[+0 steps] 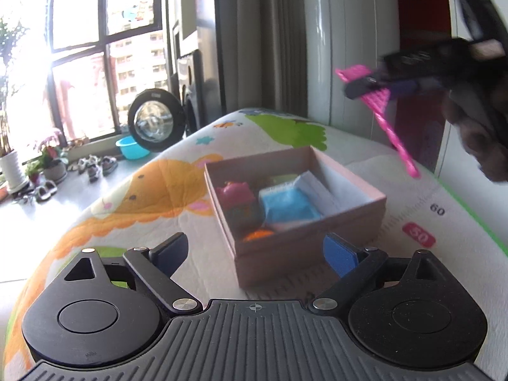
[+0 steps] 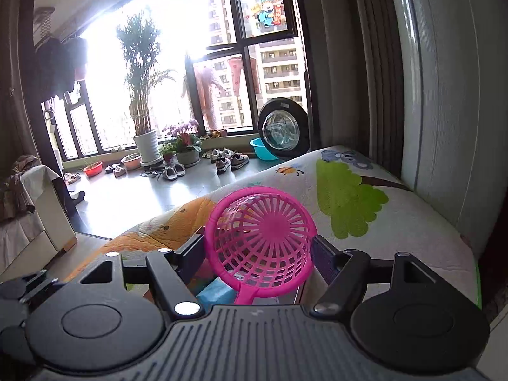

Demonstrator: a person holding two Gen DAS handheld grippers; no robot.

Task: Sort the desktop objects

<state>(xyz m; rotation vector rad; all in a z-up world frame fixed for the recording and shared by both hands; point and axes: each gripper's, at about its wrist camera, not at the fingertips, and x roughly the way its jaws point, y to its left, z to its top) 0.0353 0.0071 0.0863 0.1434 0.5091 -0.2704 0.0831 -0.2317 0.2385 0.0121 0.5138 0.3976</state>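
Observation:
A pink cardboard box stands on the cartoon-print mat in the left wrist view. It holds a blue packet, a pink toy and an orange piece. My left gripper is open and empty just in front of the box. My right gripper is shut on a pink plastic strainer, its mesh bowl between the fingers, its handle pointing down. In the left wrist view the right gripper holds the strainer in the air, above and to the right of the box.
The mat covers a table whose left edge drops to the floor. A wall and curtain close the far right side. Beyond are a washing machine door, a blue basin, potted plants and shoes by the window.

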